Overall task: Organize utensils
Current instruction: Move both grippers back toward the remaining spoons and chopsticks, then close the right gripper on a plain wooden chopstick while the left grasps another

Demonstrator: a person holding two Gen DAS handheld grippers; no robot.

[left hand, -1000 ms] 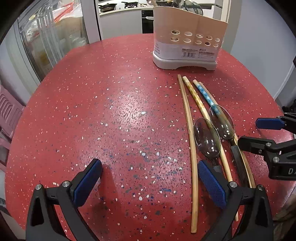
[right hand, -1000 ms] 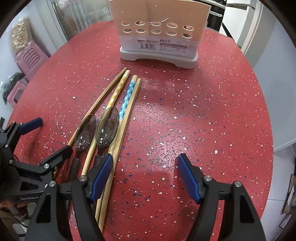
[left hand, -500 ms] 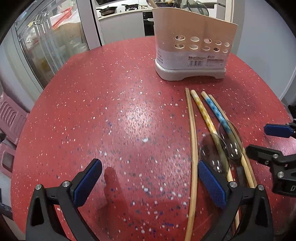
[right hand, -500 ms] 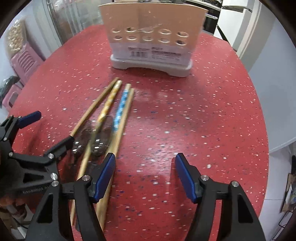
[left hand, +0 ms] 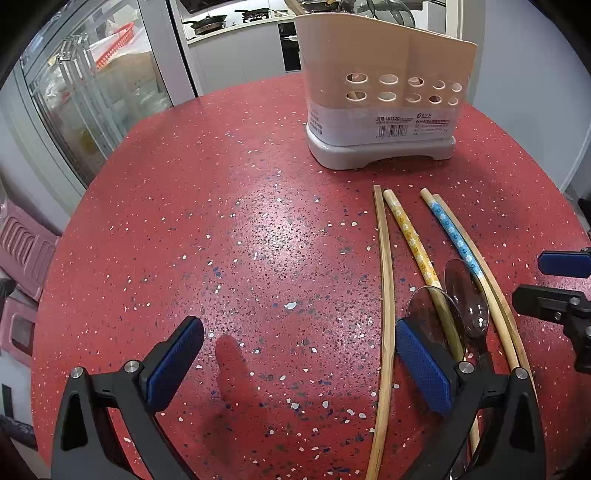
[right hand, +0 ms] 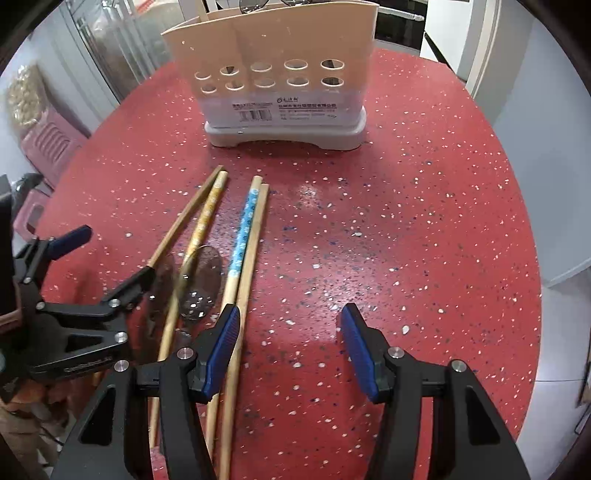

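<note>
my left hand-held gripper (left hand: pixel 295 363) hangs spread and empty over the red surface (left hand: pixel 240 240). my right hand-held gripper (right hand: pixel 290 347) is closing on nothing. chopsticks (right hand: pixel 242 236) and spoons (left hand: pixel 465 291) lie between them, near the utensil holder (right hand: pixel 273 74).

A round red speckled counter (left hand: pixel 221 221) stands by glass sliding doors (left hand: pixel 92 110), pale grey walls (left hand: pixel 524 74) and pink plastic stools (right hand: pixel 48 144); a kitchen worktop (left hand: pixel 236 29) with pans lies beyond.
</note>
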